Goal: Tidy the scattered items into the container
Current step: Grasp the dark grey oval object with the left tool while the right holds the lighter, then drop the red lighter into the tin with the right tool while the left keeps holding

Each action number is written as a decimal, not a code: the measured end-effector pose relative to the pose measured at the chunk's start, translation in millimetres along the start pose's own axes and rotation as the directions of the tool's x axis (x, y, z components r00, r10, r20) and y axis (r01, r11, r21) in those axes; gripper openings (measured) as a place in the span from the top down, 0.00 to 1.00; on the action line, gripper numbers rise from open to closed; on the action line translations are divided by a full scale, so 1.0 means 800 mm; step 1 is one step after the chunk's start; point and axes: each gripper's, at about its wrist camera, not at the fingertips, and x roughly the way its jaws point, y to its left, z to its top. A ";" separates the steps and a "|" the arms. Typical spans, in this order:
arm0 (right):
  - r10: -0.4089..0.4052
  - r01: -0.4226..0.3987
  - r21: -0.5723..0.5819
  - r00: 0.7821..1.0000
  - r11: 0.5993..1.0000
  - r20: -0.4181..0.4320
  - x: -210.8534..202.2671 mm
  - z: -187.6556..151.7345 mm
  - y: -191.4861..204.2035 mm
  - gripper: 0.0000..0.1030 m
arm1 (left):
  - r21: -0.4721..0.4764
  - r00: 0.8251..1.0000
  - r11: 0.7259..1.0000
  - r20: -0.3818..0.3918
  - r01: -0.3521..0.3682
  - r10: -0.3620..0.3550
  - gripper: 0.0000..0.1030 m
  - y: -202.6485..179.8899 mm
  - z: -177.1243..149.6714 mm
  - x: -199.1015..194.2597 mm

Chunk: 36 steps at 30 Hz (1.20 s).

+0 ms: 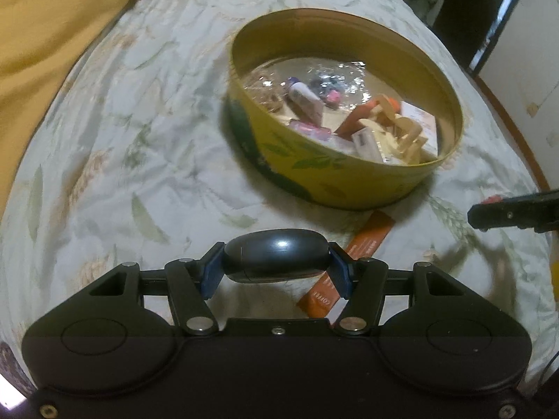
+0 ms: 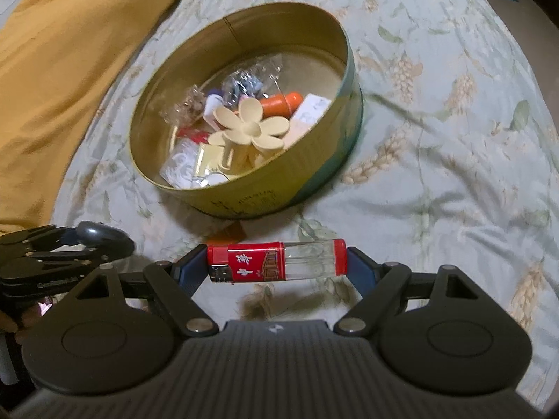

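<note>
My left gripper (image 1: pixel 276 262) is shut on a smooth black oval case (image 1: pixel 276 255), held above the bedspread in front of the round yellow tin (image 1: pixel 335 181). My right gripper (image 2: pixel 276 262) is shut on a red and clear lighter (image 2: pixel 276 261), held crosswise, also in front of the round yellow tin (image 2: pixel 251 192). The tin holds several small items, among them a cream flower hair clip (image 2: pixel 249 129) and an orange tube (image 2: pixel 279 103). An orange sachet (image 1: pixel 363 244) lies on the bedspread under the left gripper, beside the tin. The left gripper (image 2: pixel 91 241) shows at the right wrist view's left edge.
A floral bedspread (image 2: pixel 436 146) covers the bed. A mustard-yellow cloth (image 2: pixel 59 70) lies to the tin's left. The bed edge and floor show at the far right in the left wrist view, where the right gripper's fingertip (image 1: pixel 513 211) juts in.
</note>
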 end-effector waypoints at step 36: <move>-0.079 0.087 -0.089 0.993 0.992 0.087 -0.020 0.133 0.103 0.19 | -0.179 0.991 0.976 0.067 0.128 -0.117 0.44 0.074 0.033 0.010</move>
